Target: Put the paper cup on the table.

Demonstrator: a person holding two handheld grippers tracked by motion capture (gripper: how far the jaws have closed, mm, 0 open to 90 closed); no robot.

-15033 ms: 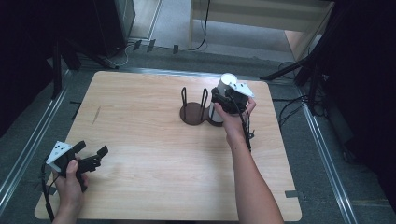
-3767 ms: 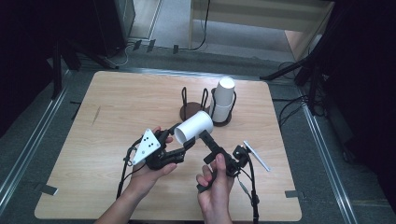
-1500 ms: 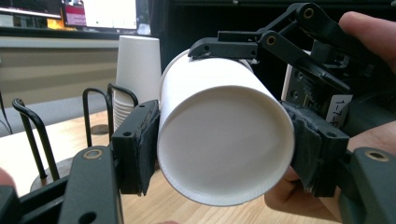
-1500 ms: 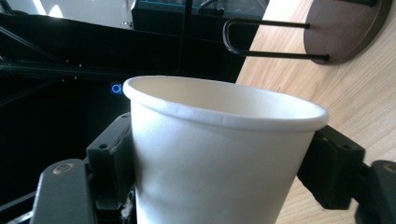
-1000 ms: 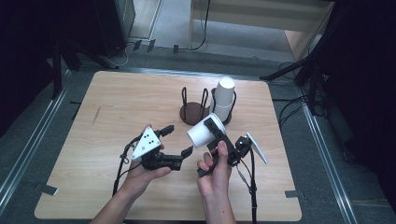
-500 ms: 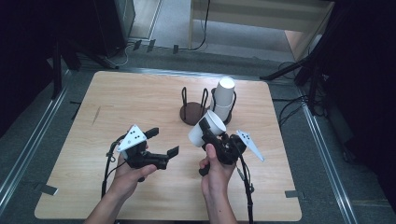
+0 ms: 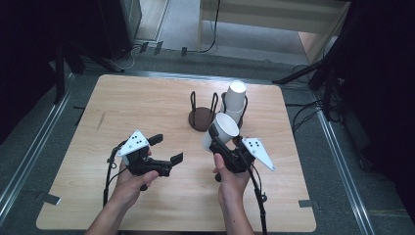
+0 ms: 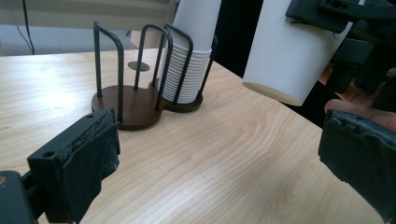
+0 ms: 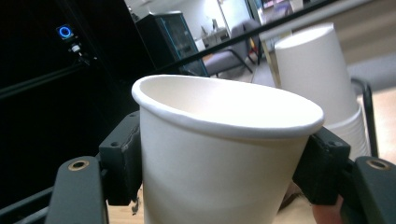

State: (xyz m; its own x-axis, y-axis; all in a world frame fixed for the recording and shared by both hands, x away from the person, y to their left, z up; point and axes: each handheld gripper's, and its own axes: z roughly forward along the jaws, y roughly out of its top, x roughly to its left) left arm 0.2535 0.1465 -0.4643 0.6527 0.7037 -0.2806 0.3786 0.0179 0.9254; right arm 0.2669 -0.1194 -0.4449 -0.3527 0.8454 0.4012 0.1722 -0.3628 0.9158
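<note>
1. Counter (image 7: pixel 161 98) of pale wood carries everything; the person's forearms come in from its near edge, one tool in each hand.
2. Left tool (image 7: pixel 166 149) sits at the near-left of the counter, released – its jaws have just been opening and now stand wide apart with nothing between them. In the left gripper view the two black pads (image 8: pixel 88 163) frame bare wood, well clear of any cup.
3. Wire holder (image 7: pixel 203 110) on a dark round base stands at the middle-far part of the counter, between the two hands and beyond them. Its left loop is bare.
4. Stack of white paper cups (image 7: pixel 236 100) stands upside down in the right loop of the holder, the ribbed rims piled up inside the wires in the left gripper view (image 8: pixel 187 70).
5. Single paper cup (image 7: pixel 220 131) is held just in front of the holder, off the counter and tilted, its open mouth facing up and toward the camera in the high view.
6. Right tool (image 7: pixel 219 144) is clenched on that cup – in the right gripper view the pads (image 9: pixel 123 158) press against both sides of the cup's wall (image 9: pixel 215 172), just below the rolled rim.
</note>
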